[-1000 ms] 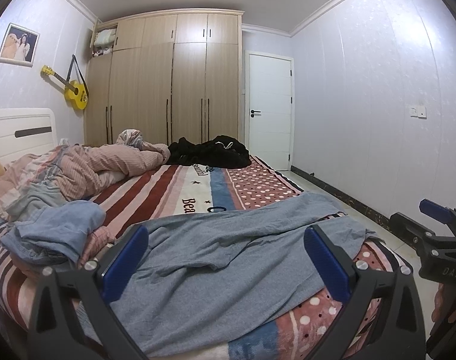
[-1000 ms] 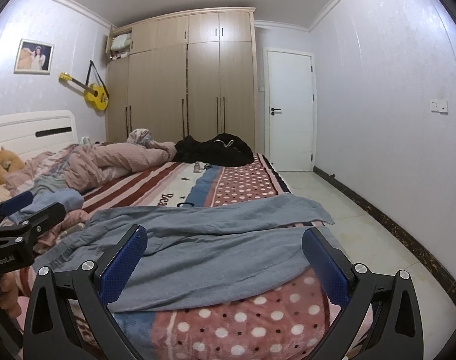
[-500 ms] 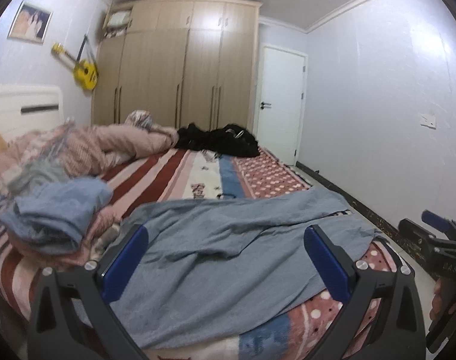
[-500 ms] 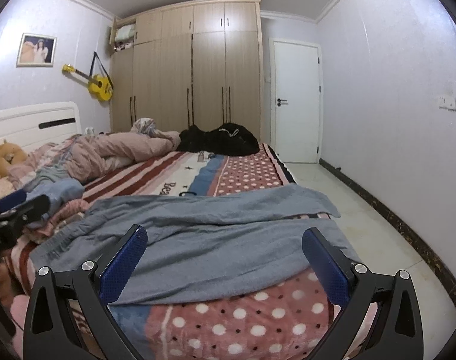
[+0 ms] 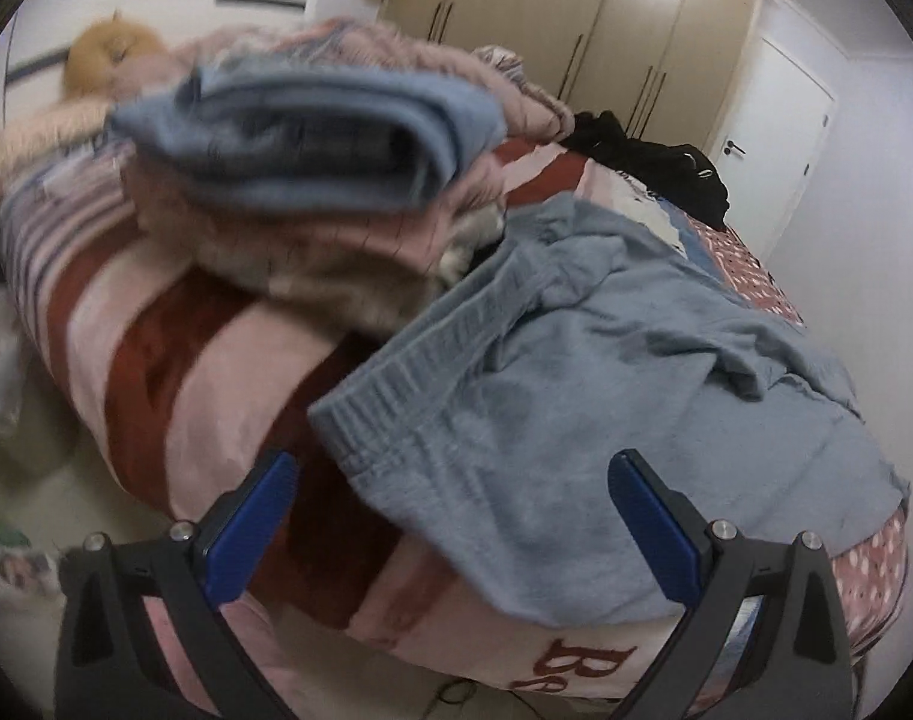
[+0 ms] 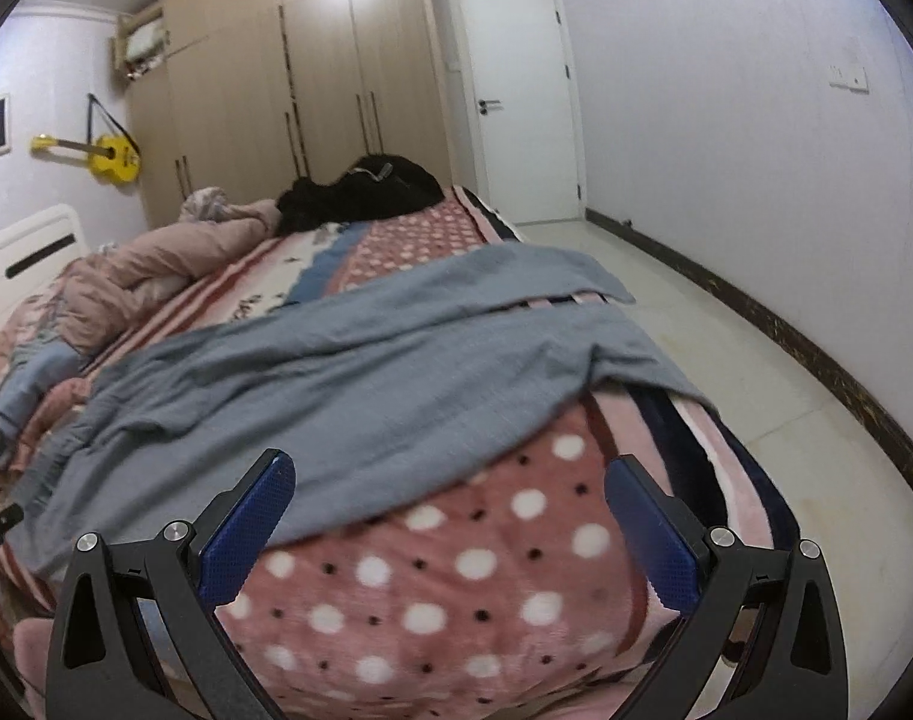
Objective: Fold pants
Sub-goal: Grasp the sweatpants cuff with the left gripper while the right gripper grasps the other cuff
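Grey-blue pants (image 5: 606, 372) lie spread across the near end of the bed, waistband to the left, legs reaching right. In the right wrist view the pants (image 6: 348, 372) stretch across the patterned blanket to the bed's right edge. My left gripper (image 5: 453, 516) is open and empty, just in front of the ribbed waistband (image 5: 396, 372). My right gripper (image 6: 447, 525) is open and empty, over the polka-dot blanket just below the lower hem of a leg.
A folded blue garment (image 5: 312, 132) sits on a pink pile left of the waistband. A black bag (image 6: 366, 192) and a pink duvet (image 6: 174, 264) lie farther up the bed. Tiled floor (image 6: 756, 408) and wall run along the right.
Both grippers have dropped and come closer to the bed edge. The left one swung left toward the waistband; the right one tilted down over the leg end. Both stay open.
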The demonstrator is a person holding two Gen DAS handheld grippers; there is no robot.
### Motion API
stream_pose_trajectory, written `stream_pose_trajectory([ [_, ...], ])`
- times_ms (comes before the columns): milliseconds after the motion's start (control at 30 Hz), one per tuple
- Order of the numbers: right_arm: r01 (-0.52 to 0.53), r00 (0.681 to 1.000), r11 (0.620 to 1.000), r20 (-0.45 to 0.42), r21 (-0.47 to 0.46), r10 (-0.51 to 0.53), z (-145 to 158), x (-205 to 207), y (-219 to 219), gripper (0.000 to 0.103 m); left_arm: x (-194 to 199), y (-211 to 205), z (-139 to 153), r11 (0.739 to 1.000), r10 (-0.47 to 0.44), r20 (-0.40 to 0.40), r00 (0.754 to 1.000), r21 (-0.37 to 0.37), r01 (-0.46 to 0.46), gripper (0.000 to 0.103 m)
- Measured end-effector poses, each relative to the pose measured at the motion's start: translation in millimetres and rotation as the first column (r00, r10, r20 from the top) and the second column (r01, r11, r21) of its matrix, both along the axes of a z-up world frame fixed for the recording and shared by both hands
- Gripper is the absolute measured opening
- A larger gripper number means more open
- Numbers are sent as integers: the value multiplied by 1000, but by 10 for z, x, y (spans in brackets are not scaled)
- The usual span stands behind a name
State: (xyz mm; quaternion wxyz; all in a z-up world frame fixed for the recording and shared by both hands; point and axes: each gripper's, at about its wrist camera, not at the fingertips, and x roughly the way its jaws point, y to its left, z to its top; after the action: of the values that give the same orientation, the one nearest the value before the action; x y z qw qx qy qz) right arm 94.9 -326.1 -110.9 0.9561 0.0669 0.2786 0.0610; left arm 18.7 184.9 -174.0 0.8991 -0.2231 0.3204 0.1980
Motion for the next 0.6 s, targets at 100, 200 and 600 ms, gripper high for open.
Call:
stream_pose_trajectory([
  [100, 11, 999, 999, -35, 44, -9, -143, 110, -136, 102, 68, 25, -115, 998, -18, 2, 1000, -60, 18, 102],
  [200, 17, 998, 997, -65, 71, -13, -251, 209, -249, 98, 155, 1, -150, 994, -45, 13, 999, -98, 46, 86],
  [600, 16, 992, 970, -129, 243, 16, -633, 903, -909, 71, 408, -108, 128, 997, -73, 74, 995, 0, 73, 5],
])
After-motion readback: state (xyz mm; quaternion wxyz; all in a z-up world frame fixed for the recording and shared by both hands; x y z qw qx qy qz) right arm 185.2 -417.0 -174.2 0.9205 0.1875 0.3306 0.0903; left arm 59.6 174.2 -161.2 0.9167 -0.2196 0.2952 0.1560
